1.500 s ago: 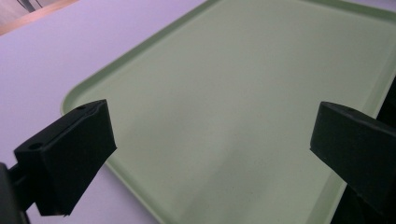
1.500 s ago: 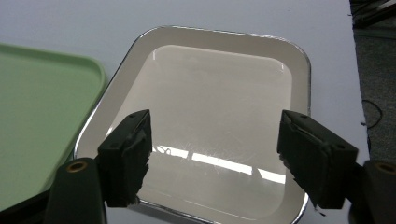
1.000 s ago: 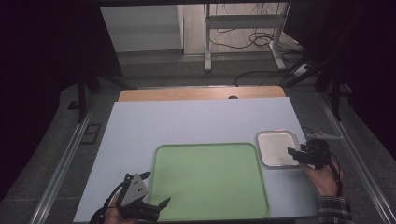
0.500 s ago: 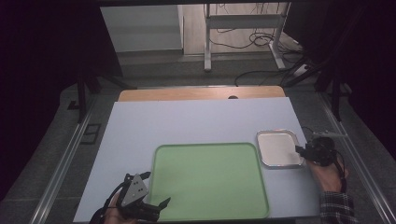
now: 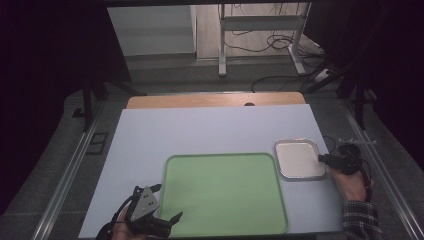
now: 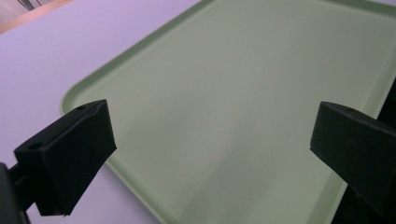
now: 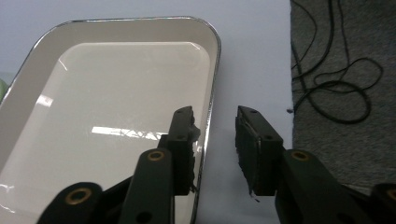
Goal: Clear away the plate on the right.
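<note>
A large pale green tray (image 5: 225, 192) lies at the table's near middle, with nothing on it. My left gripper (image 5: 166, 204) is at its near left corner. In the left gripper view it (image 6: 210, 140) stands wide open over the green tray (image 6: 243, 84), holding nothing. A small shiny metal tray (image 5: 299, 159) sits just right of the green one. My right gripper (image 5: 324, 159) is at its right edge. In the right gripper view it (image 7: 215, 115) is open and straddles the metal tray's rim (image 7: 211, 93), one jaw inside and one outside, with a gap left.
The pale table top (image 5: 200, 130) stretches far and left of the trays, with a wooden strip (image 5: 215, 100) at its back. The table's right edge runs close beside my right hand (image 5: 352, 182), and cables (image 7: 336, 84) lie on the grey floor beyond.
My right hand has shifted slightly at the metal tray's right edge. Both trays and my left gripper stay where they were.
</note>
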`<state>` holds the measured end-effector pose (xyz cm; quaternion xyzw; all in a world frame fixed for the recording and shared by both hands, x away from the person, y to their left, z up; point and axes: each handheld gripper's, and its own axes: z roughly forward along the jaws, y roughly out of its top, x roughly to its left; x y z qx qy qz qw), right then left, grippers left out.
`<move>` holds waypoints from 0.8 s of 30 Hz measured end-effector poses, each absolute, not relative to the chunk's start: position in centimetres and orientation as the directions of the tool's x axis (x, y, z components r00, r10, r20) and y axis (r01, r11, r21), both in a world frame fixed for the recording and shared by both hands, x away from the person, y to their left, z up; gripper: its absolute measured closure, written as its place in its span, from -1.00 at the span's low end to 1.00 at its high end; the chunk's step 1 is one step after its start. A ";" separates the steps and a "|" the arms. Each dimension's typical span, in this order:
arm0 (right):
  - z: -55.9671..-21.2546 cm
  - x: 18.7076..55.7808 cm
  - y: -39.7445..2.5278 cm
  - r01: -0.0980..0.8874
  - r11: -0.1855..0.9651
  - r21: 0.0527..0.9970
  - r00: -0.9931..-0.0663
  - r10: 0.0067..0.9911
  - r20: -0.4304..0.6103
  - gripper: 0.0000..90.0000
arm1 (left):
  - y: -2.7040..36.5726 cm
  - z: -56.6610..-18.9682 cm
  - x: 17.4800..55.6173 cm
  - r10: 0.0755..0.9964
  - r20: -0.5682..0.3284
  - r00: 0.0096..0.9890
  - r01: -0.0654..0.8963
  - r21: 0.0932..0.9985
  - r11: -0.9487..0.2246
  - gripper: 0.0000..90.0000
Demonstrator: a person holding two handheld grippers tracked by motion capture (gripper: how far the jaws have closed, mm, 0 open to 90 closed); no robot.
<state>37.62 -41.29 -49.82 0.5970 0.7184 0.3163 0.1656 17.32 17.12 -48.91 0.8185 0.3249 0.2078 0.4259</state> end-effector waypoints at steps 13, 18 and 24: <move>-50.3 39.0 -41.2 0.799 -0.007 0.601 -0.182 0.950 0.252 0.95 | 17.1 -48.9 17.3 0.707 0.067 0.704 0.355 0.830 -0.431 -1.00; -49.8 38.8 -41.7 0.797 -0.074 0.600 -0.154 0.935 0.320 0.98 | 17.1 -48.9 17.3 0.707 0.066 0.704 0.354 0.830 -0.430 -1.00; -49.4 38.4 -41.9 0.786 -0.117 0.607 -0.144 0.920 0.364 0.98 | 17.1 -48.9 17.3 0.708 0.066 0.703 0.353 0.831 -0.429 -1.00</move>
